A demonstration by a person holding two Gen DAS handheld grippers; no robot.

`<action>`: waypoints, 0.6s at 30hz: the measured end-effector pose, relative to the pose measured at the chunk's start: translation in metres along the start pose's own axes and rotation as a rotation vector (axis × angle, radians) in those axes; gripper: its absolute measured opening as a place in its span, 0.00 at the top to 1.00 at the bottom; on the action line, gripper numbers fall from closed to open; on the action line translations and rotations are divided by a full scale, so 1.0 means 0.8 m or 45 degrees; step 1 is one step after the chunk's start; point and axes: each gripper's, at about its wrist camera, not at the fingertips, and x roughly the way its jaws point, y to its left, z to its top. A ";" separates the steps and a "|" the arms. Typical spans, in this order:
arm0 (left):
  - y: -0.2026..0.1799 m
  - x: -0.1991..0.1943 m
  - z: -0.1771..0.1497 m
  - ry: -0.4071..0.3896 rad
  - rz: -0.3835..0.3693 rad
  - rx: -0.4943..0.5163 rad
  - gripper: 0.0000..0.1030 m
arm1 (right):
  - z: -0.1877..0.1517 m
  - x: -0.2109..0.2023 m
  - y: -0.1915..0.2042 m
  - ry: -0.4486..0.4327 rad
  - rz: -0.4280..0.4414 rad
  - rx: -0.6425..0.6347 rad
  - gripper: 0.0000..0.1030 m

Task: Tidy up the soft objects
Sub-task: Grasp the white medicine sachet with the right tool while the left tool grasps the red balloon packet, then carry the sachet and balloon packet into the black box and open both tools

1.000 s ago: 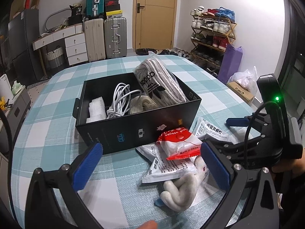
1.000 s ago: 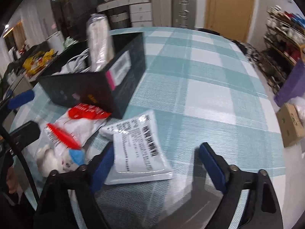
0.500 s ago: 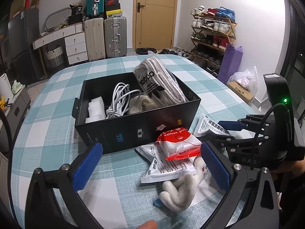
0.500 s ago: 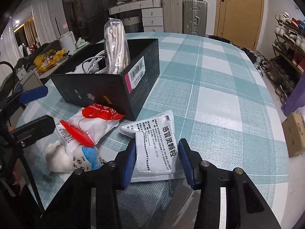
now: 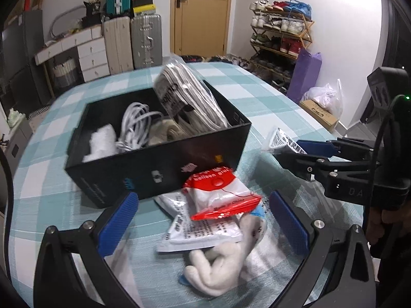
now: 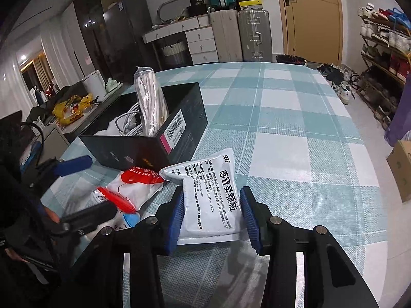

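Right gripper (image 6: pixel 212 214): jaws pinched on the white sachet (image 6: pixel 209 195), pads against both side edges, far end buckled upward, clear of the table (image 6: pixel 295 133). To do this well, I judge: keep the squeeze steady, carry high enough to clear the black box (image 6: pixel 164 143) wall, release over the free space beside the sock pack (image 6: pixel 150 102). Left gripper (image 5: pixel 203 220): jaws spread wide, empty, tilted down over the red-and-white packet (image 5: pixel 218 195), second sachet (image 5: pixel 203 231) and plush toy (image 5: pixel 226 259) lying before the box. A hand (image 5: pixel 385 218) grips the right tool's handle.
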 end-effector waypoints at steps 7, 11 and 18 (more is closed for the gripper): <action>-0.014 0.013 0.001 0.047 -0.024 0.026 0.16 | 0.000 0.000 -0.001 -0.002 0.013 0.004 0.57; -0.023 0.020 0.002 0.078 -0.046 0.039 0.25 | -0.001 0.000 -0.003 -0.006 0.018 0.009 0.57; -0.029 0.028 0.004 0.128 -0.072 0.032 0.42 | -0.001 -0.002 -0.007 -0.013 0.022 0.017 0.57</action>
